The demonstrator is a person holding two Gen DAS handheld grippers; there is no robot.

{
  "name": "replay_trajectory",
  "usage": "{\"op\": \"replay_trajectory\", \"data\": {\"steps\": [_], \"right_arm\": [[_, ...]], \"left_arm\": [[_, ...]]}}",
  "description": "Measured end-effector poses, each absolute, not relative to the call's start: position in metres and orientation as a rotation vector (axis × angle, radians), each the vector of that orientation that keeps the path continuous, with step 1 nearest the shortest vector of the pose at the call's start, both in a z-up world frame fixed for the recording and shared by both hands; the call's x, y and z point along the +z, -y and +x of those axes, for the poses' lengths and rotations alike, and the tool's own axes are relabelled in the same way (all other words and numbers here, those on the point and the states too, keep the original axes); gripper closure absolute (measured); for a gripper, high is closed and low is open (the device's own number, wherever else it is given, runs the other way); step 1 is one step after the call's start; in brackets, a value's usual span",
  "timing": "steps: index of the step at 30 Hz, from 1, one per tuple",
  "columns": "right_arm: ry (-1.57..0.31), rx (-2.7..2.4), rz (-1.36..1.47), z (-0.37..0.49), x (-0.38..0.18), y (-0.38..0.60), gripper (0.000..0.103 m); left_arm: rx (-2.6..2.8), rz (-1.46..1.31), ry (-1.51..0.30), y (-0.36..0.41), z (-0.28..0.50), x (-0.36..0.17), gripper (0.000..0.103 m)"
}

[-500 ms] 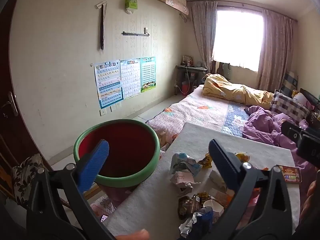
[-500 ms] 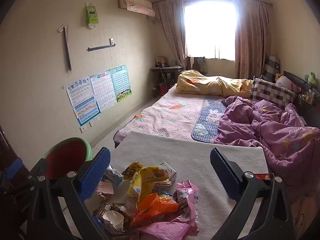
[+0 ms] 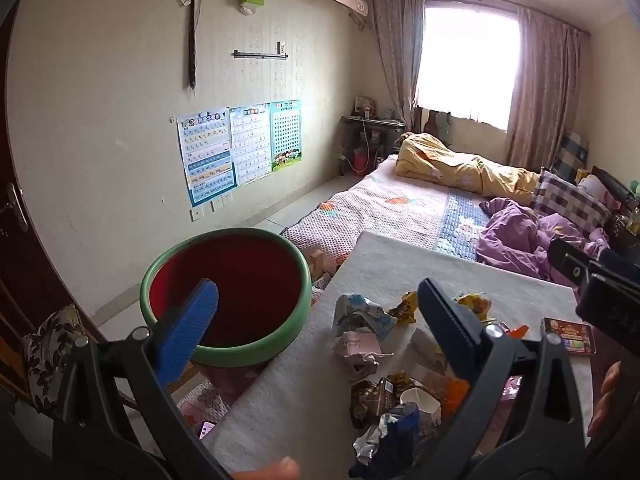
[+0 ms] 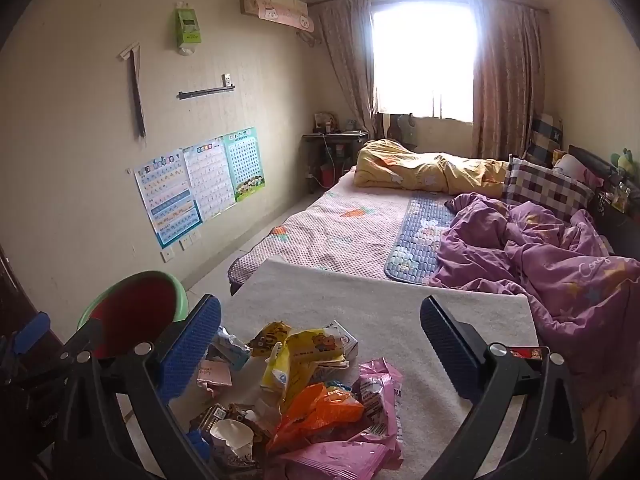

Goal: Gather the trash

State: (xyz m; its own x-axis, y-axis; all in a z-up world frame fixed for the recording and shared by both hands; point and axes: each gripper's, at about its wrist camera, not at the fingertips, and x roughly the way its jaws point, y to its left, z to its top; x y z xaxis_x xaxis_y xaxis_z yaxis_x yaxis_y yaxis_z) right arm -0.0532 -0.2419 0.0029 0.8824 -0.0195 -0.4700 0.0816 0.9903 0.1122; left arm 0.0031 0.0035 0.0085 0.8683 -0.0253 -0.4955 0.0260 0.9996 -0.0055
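1. While both hands hover over the table, the left gripper stands released, its blue pads spread wide with nothing between them; one pad shows against the bin, the other over the litter.
2. Likewise the right gripper is fully released and grasps nothing; its pads frame the heap from either side without touching it.
3. Trash lies in a loose pile at the near end of the table, on its pale cloth; within it are a yellow packet, an orange bag, a pink wrapper and a crumpled paper cup; a crushed blue-and-white carton sits at the pile's left edge, nearest the bin.
4. Just beside the table's left edge stands the bin, red inside with a green rim, its mouth open; I cannot tell what is inside.
5. A small red box rests near the table's right side, apart from the heap.
6. Beyond the table's far edge runs the bed, with a purple quilt bunched on its right and a yellow quilt near the window.
7. Charts hang on the left wall.
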Motion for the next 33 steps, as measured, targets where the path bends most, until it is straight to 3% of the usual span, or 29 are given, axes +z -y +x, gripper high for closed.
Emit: {"op": "replay_trajectory", "data": {"steps": [33], "right_arm": [[-0.481, -0.067, 0.132, -0.0526, 0.0041, 0.2475, 0.007]], "left_arm": [[-0.020, 0.023, -0.515, -0.0001, 0.0013, 0.0119, 0.005]]}}
